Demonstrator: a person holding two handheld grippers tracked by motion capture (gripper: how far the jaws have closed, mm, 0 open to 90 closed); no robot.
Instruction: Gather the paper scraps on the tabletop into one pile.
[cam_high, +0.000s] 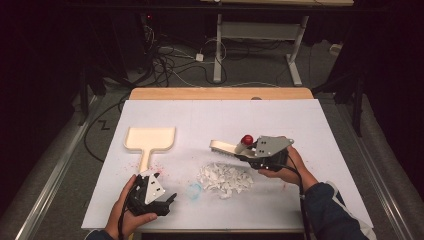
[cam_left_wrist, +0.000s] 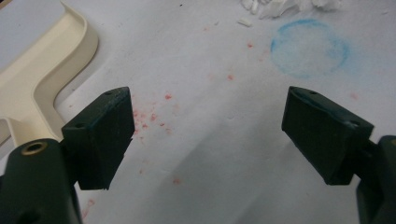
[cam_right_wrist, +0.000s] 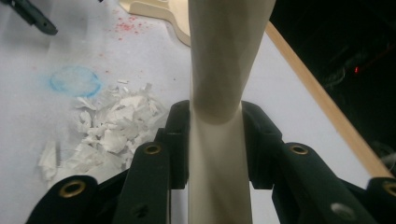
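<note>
My right gripper (cam_high: 248, 151) is shut on the cream handle of a brush (cam_high: 223, 146), held just above the table and pointing left. In the right gripper view the handle (cam_right_wrist: 219, 70) runs up between the two jaws (cam_right_wrist: 215, 140), which press on it from both sides. A pile of white paper scraps (cam_high: 225, 178) (cam_right_wrist: 107, 130) lies below the brush. A cream dustpan (cam_high: 150, 137) (cam_left_wrist: 32, 79) lies flat at the left. My left gripper (cam_high: 167, 200) (cam_left_wrist: 210, 135) rests open near the front edge, beside the dustpan's handle, with nothing between its jaws.
A faint blue ring (cam_high: 194, 190) (cam_left_wrist: 309, 46) (cam_right_wrist: 74, 79) is drawn on the white cover between the scraps and the left gripper. Red specks (cam_left_wrist: 152, 116) dot the cover near the dustpan handle. Something round and red (cam_high: 246, 139) sits by the brush. The wooden table edge (cam_high: 220, 93) runs along the back.
</note>
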